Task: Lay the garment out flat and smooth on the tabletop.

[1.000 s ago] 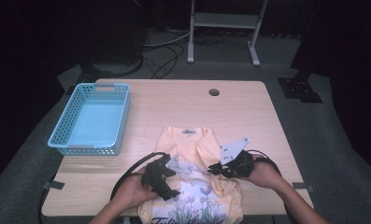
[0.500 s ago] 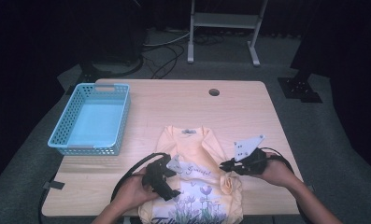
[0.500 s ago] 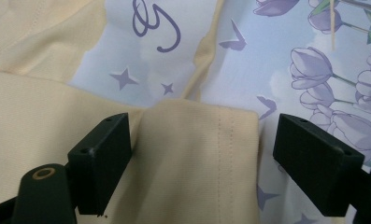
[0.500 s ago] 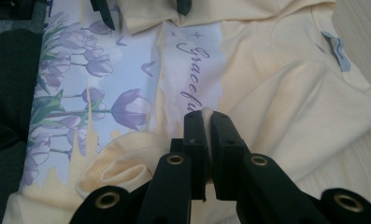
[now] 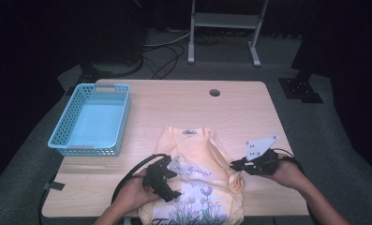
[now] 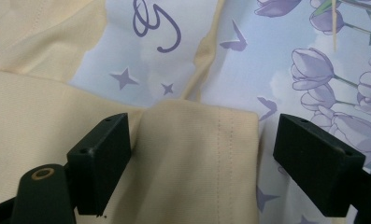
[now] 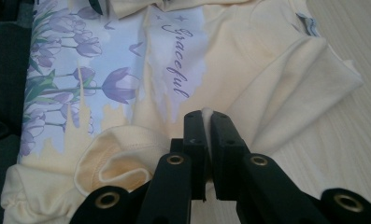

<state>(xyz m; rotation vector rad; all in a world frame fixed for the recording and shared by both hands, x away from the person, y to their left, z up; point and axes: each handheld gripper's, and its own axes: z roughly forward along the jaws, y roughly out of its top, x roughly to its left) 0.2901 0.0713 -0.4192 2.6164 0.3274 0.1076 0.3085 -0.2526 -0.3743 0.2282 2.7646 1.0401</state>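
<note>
Softly creased, the yellow cotton T-shirt (image 5: 207,154) bunches in the right hand-held gripper (image 5: 234,163).

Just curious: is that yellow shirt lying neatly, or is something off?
Not neat. The T-shirt is rumpled, its sleeve bunched at one side where the right gripper pinches the cloth, and its hem hangs over the table edge.

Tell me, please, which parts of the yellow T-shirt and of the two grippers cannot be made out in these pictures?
- Pale yellow cotton T-shirt: its hem is cut off by the bottom edge of the high view.
- Its printed lower wording: cut by that same edge, unreadable.
- Neck label: too small to read in the high view.
- Right gripper: how much fabric it pinches is hidden by the closed jaws.
- Left gripper: jaws apart; the fold hides what lies under it.
</note>
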